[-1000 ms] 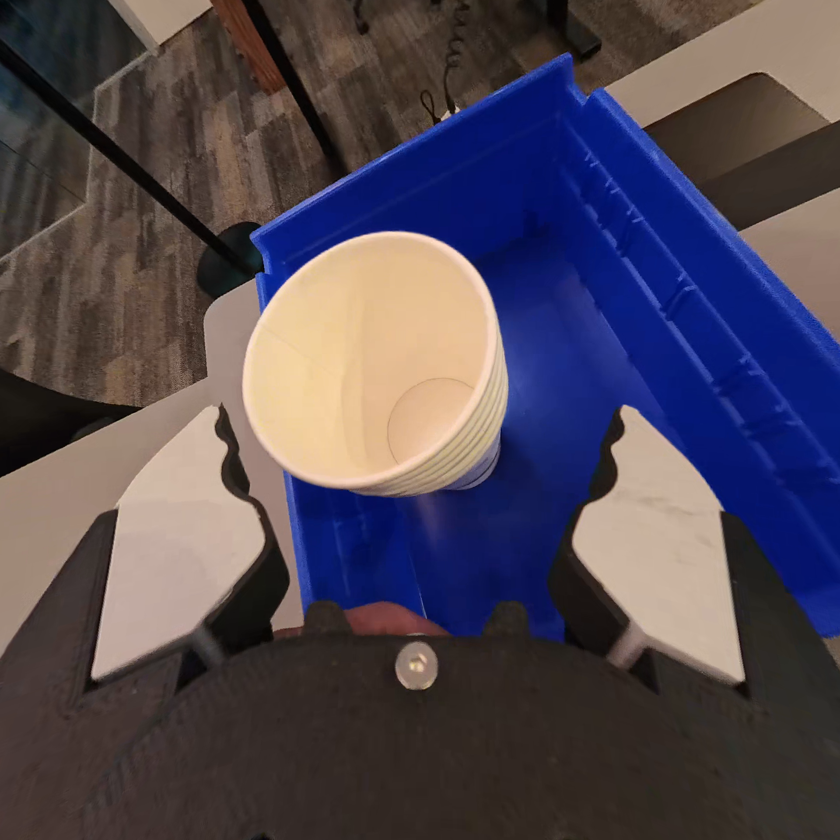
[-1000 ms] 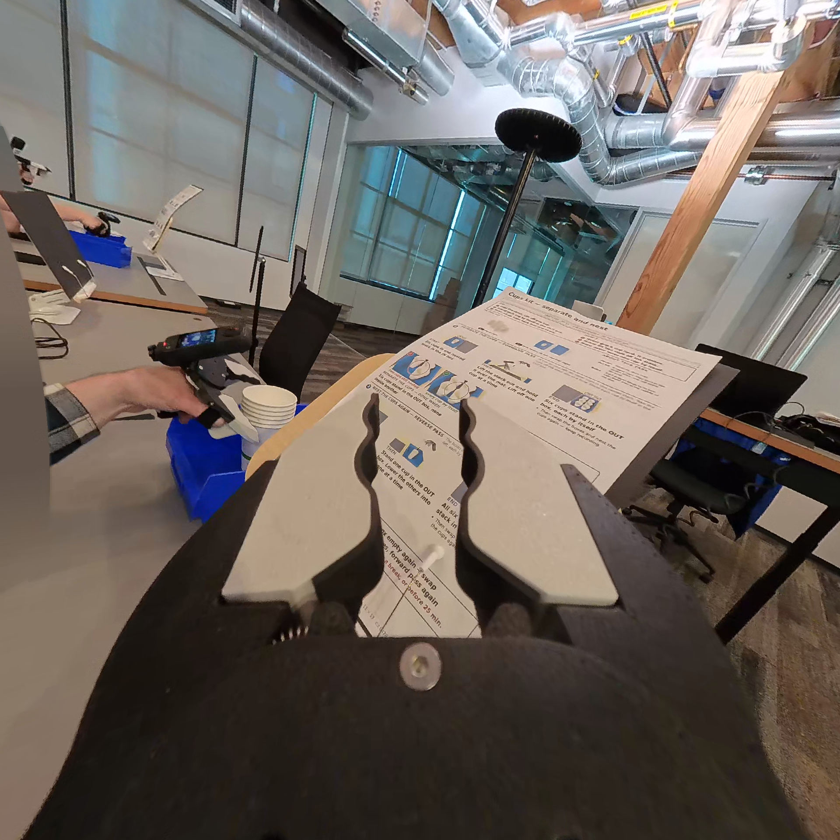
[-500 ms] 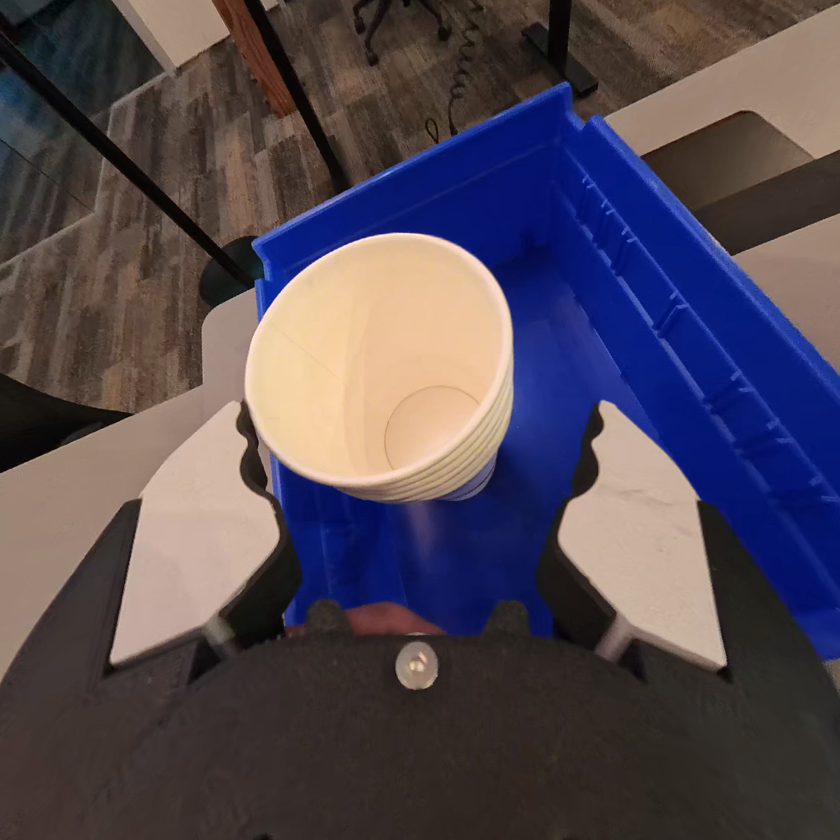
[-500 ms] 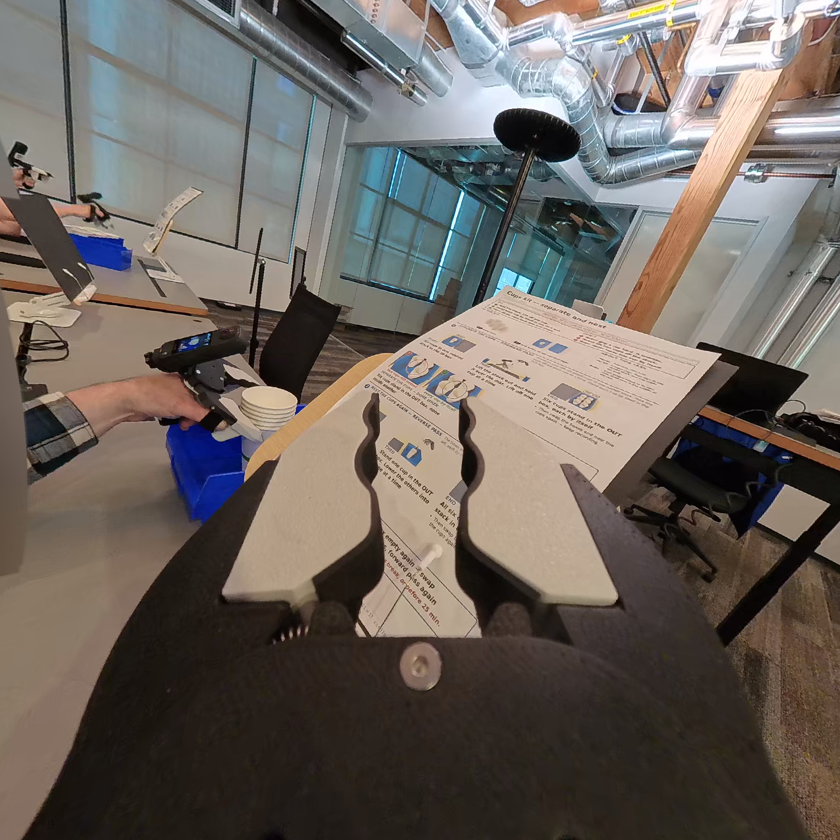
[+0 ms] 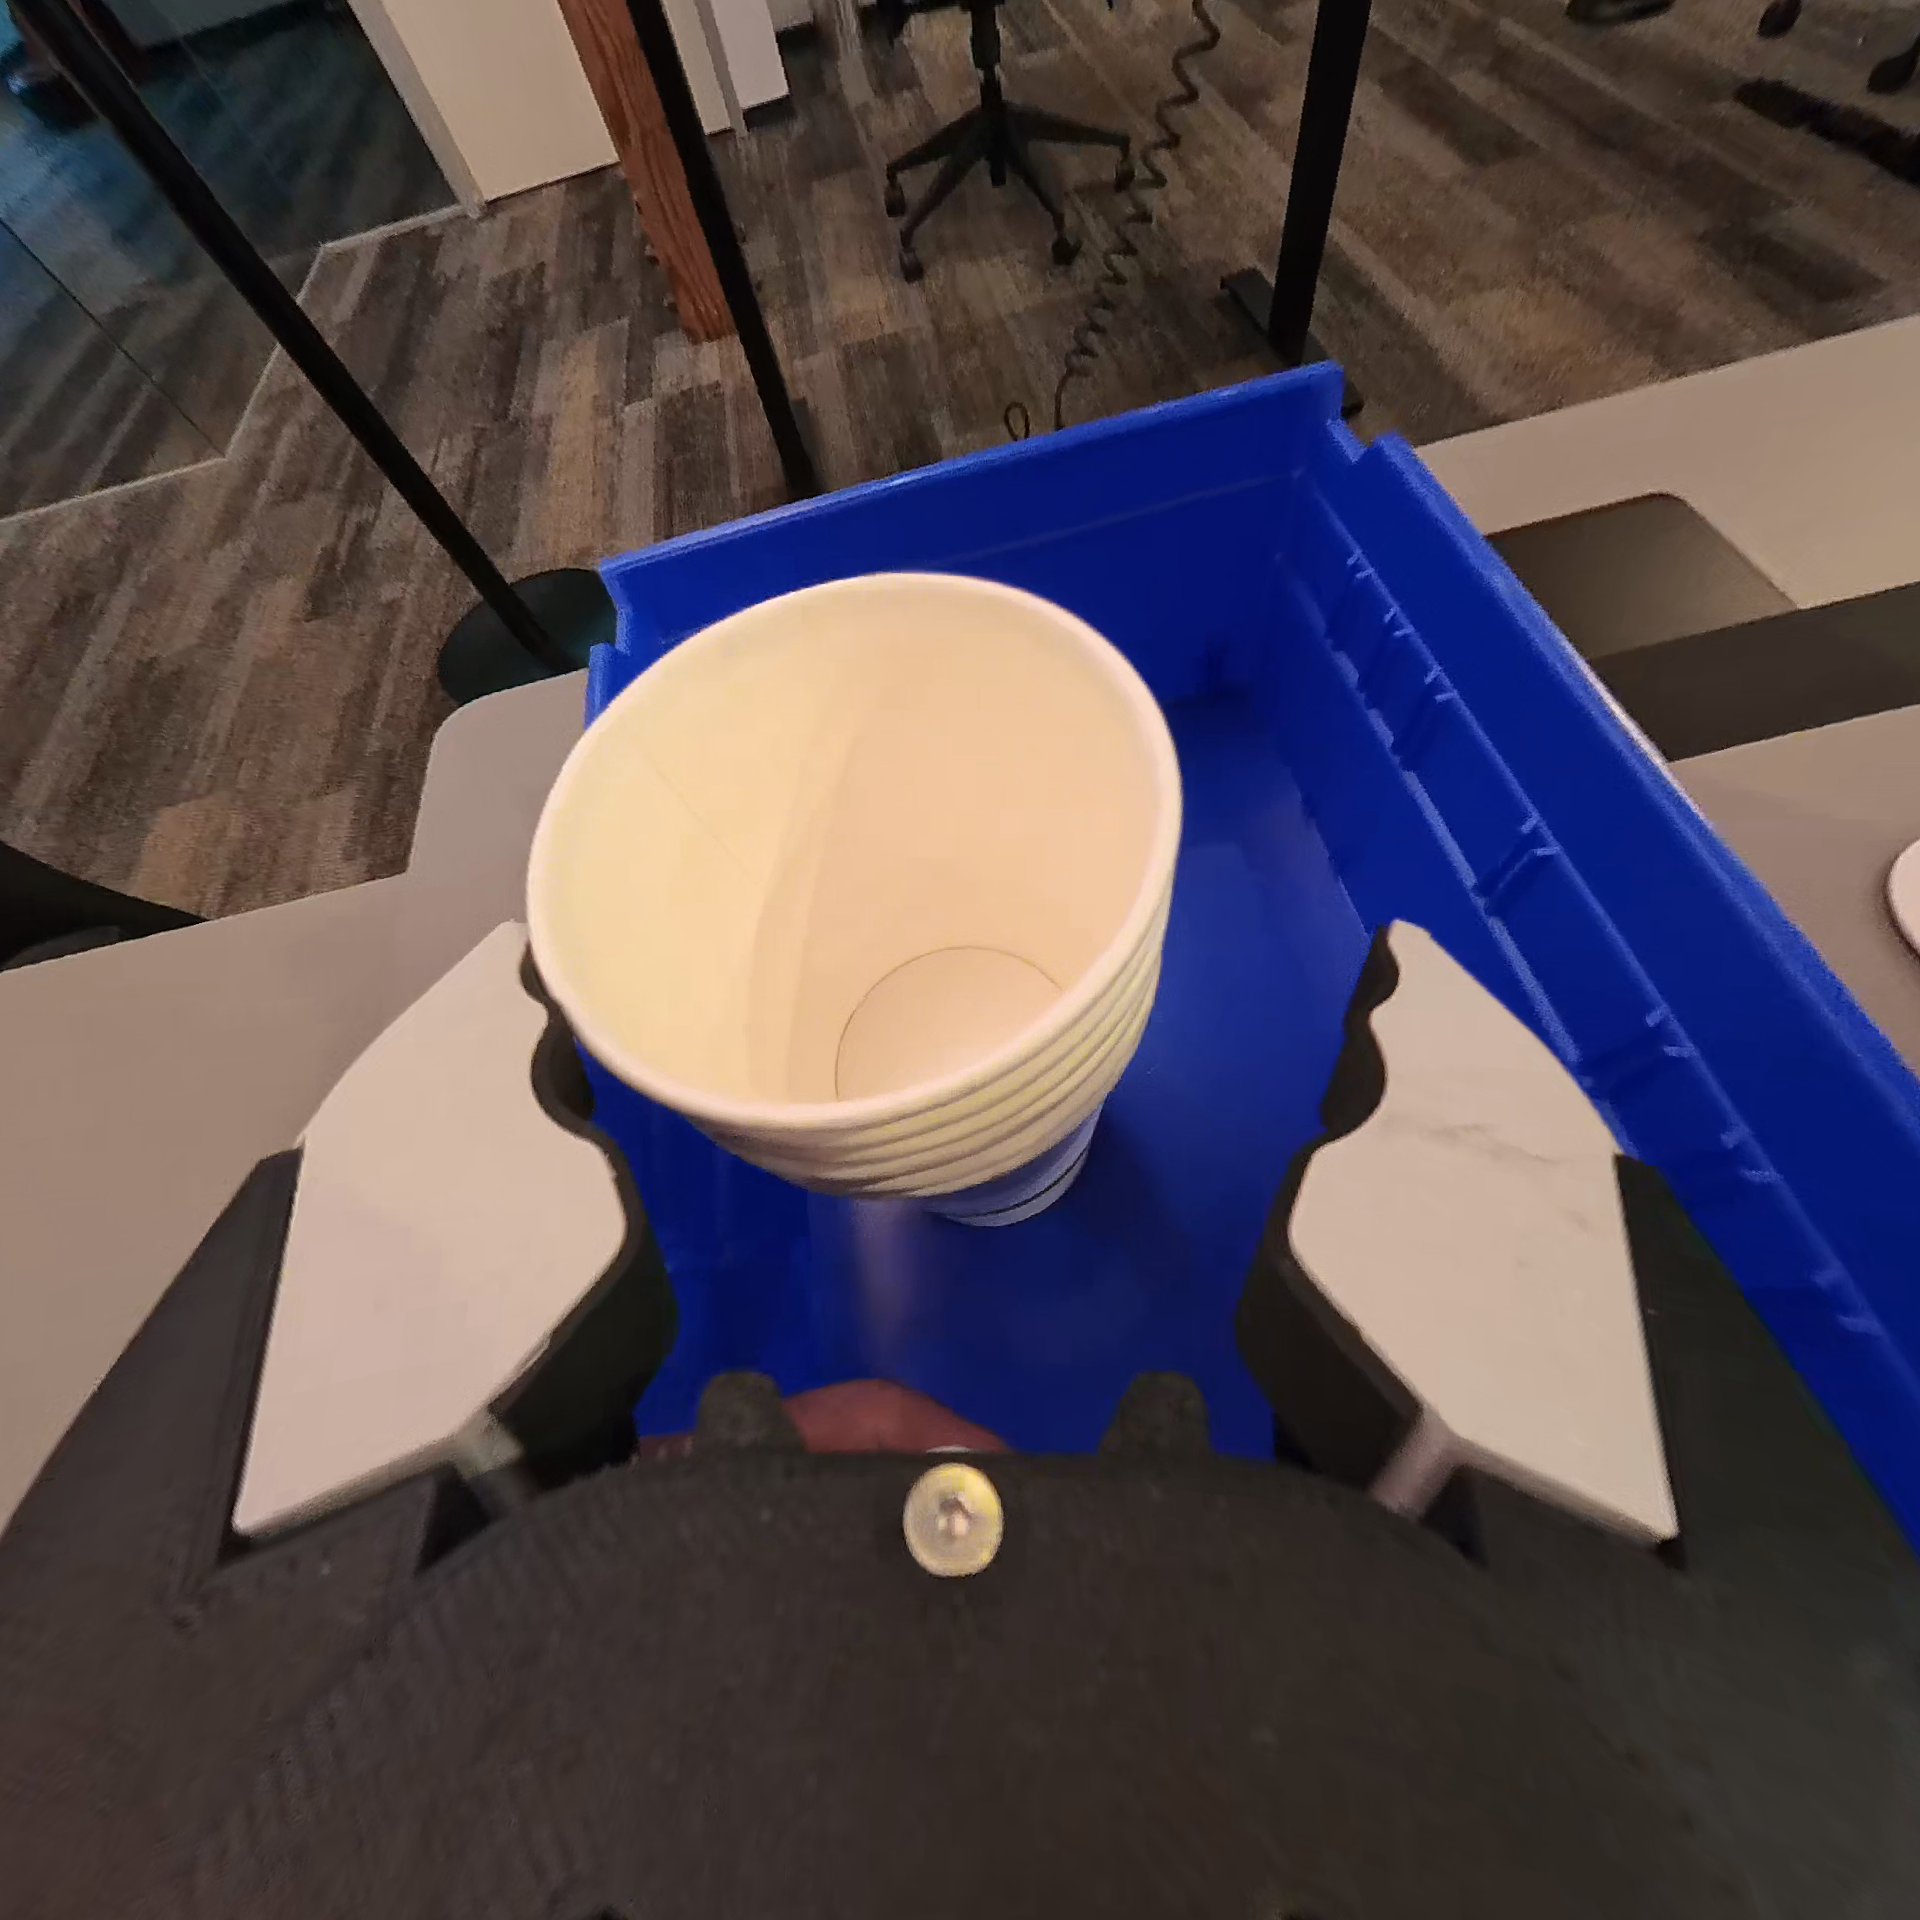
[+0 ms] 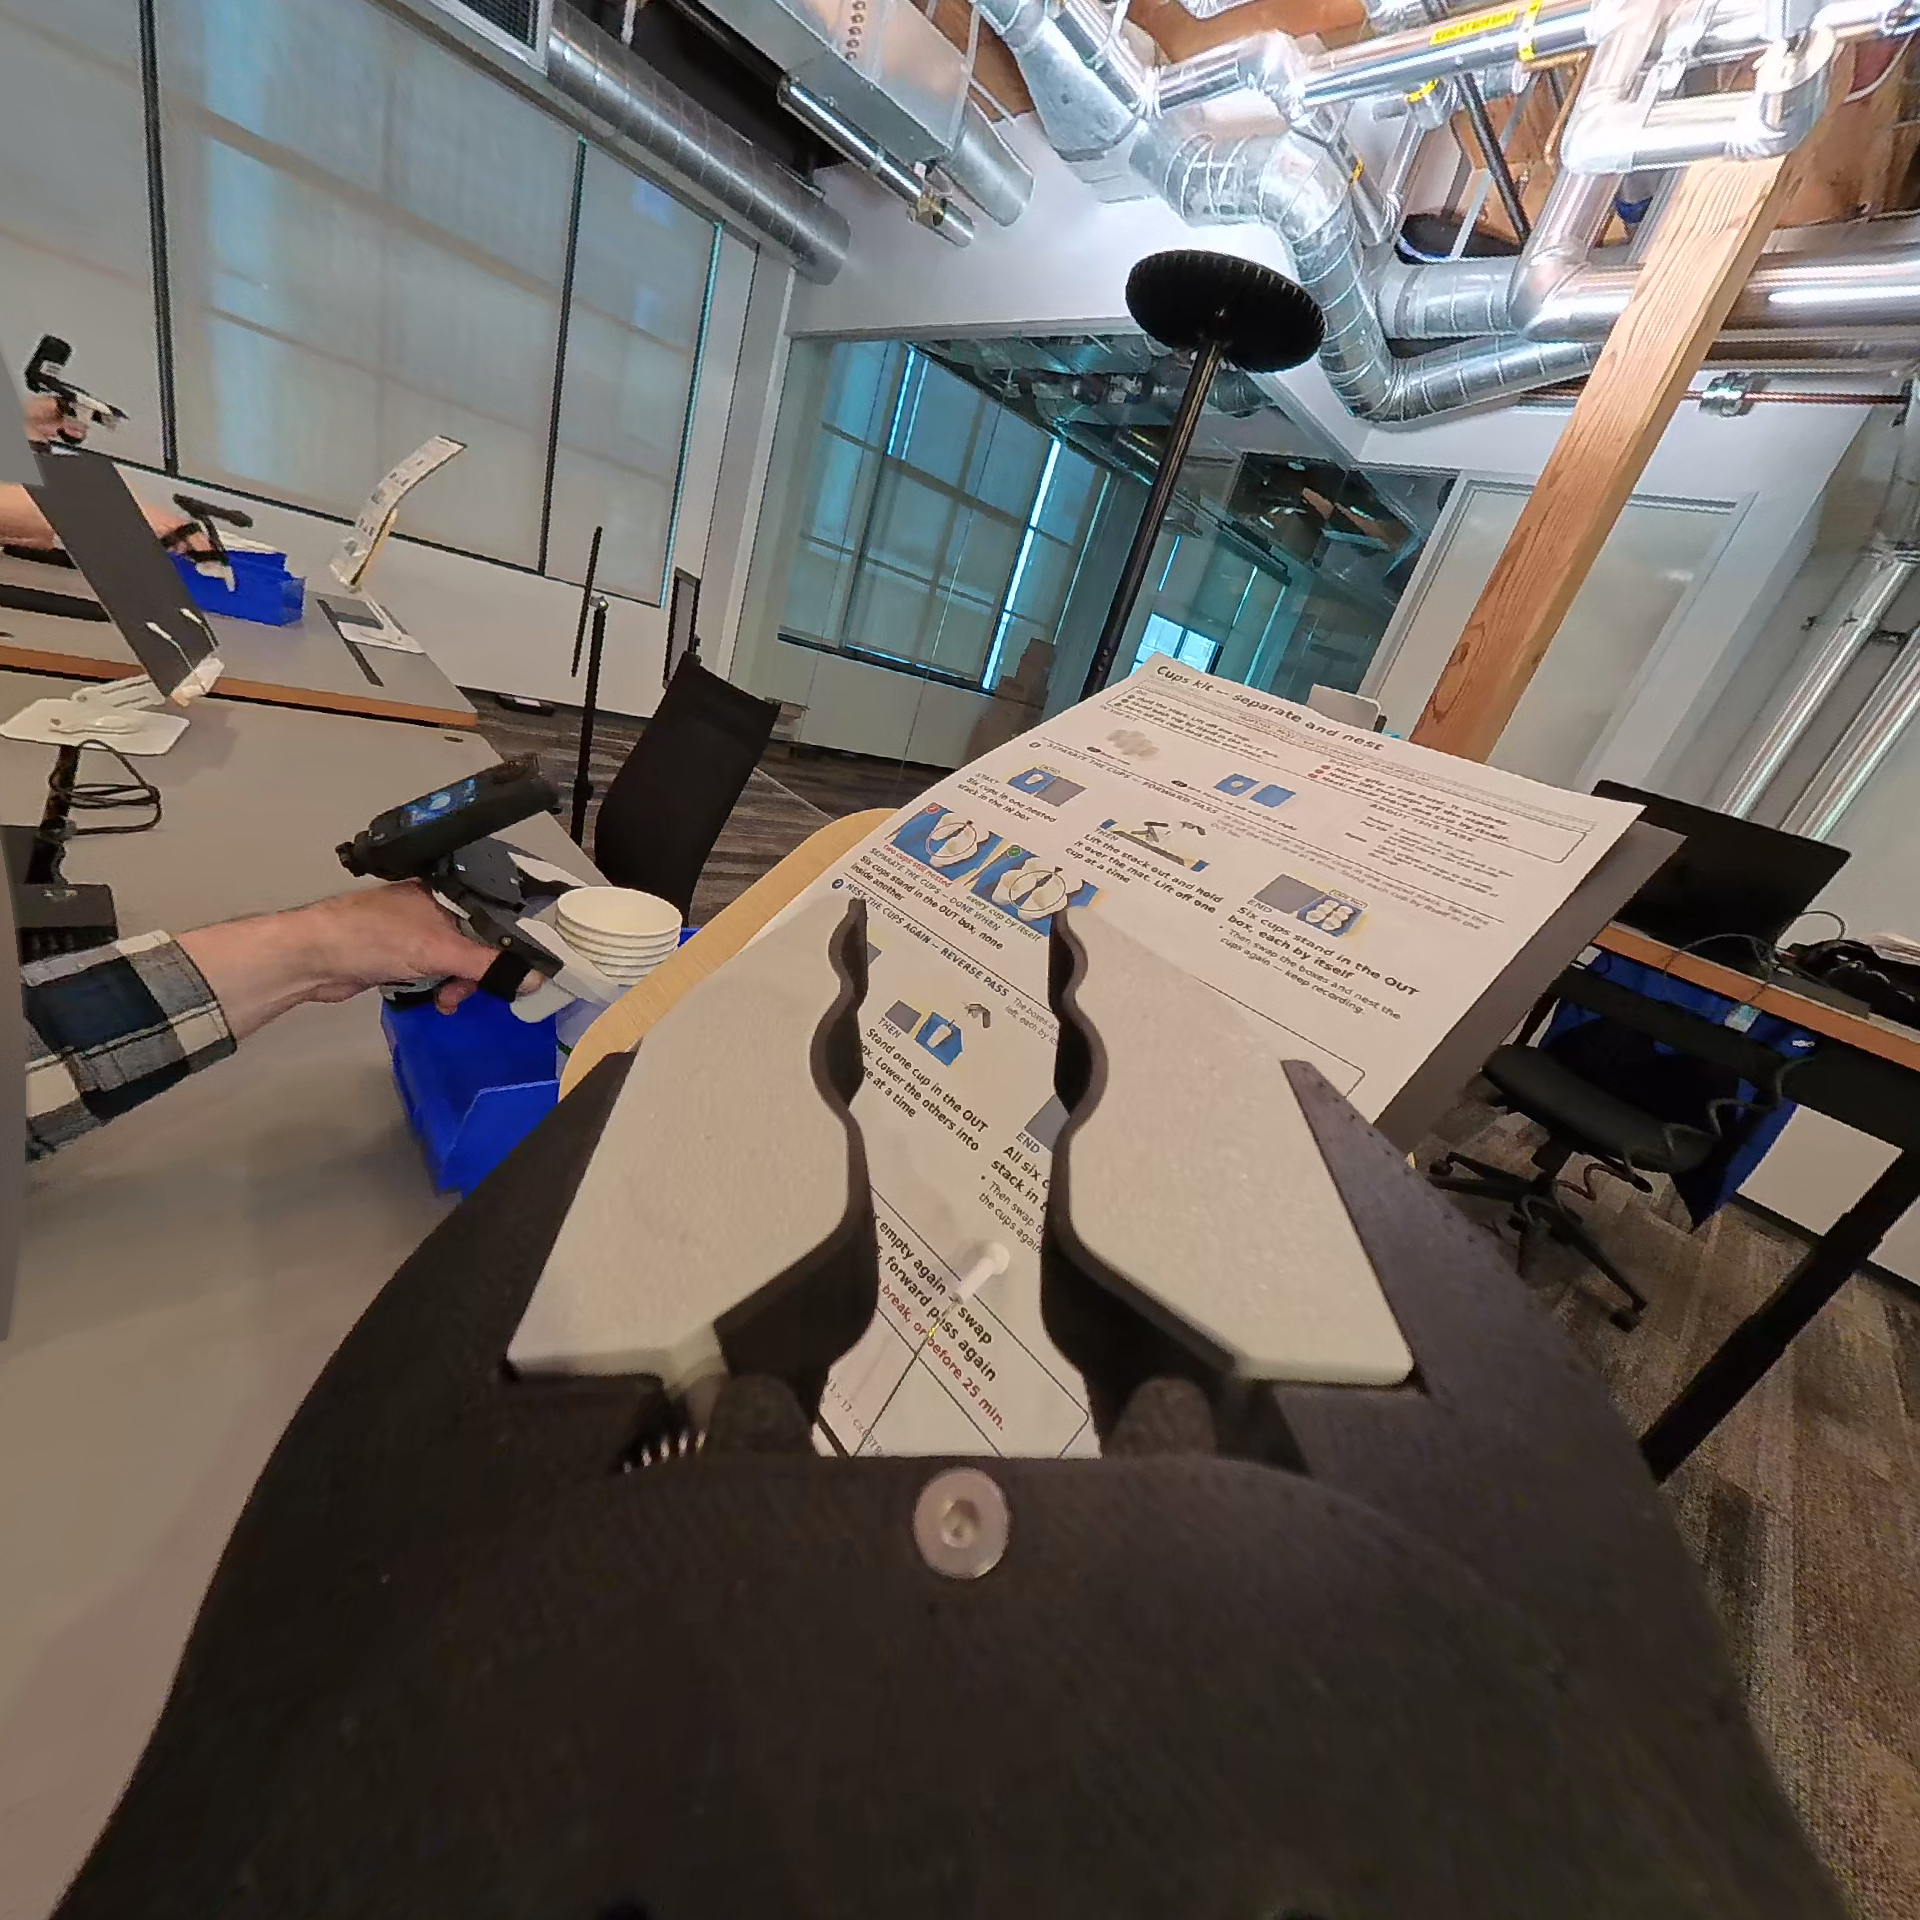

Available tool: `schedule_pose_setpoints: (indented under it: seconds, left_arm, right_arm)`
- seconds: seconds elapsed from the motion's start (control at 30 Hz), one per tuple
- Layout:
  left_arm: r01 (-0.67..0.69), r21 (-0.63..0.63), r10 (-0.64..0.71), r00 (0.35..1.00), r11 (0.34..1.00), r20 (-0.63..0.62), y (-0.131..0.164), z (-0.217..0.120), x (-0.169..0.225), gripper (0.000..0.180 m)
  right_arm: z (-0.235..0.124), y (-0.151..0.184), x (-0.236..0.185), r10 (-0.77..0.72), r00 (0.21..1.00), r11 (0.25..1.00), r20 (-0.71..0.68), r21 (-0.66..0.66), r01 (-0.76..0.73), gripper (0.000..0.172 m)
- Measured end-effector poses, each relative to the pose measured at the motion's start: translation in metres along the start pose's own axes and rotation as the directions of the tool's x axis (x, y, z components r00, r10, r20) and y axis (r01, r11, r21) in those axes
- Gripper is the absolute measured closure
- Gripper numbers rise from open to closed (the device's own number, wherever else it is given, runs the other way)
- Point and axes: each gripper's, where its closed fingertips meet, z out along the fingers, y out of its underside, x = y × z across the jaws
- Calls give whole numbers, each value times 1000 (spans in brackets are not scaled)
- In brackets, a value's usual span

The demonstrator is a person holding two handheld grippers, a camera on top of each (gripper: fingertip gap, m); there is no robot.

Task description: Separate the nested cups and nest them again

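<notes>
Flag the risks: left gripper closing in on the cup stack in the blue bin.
1. The left gripper is open and off-centre: its left finger is at the rim of the cup stack, while the right one stands well clear. Closing may shove or tip the stack.
2. Thin paper rims could crush.
3. The stack stands near the wall of the blue bin, so the finger could snag it.
</notes>
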Motion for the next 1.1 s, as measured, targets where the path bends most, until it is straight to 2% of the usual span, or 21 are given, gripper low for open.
schedule_pose_setpoints:
  seconds: [0.13, 0.23, 0.43, 0.83, 1.0, 1.1]
  left_arm:
    - [50, 95, -40, 994, 994, -106, -12, -8, 11, 53]
    - [52, 90, -38, 988, 995, -152, -6, -5, 15, 62]
    - [13, 29, -11, 998, 999, -61, 11, 7, 2, 53]
    - [15, -105, -18, 1000, 994, -23, 29, 16, -3, 60]
    - [8, -101, -8, 1000, 995, 0, 28, 18, -6, 70]
    - [29, -56, -30, 1000, 998, -2, 21, 16, -7, 66]
  right_arm:
    - [1, 1, 1, 3, 1000, 1000, 0, -3, -3, 138]
    - [0, 1, 1, 5, 1000, 1000, 0, -2, -5, 138]
    - [-2, -2, 2, 4, 1000, 1000, -2, 5, -4, 138]
    - [-3, -4, 1, 3, 1000, 1000, 1, 10, -3, 138]
    - [-4, -5, 0, 4, 1000, 1000, 3, 16, -4, 138]
    - [-4, -6, 0, 4, 1000, 1000, 3, 17, -4, 138]
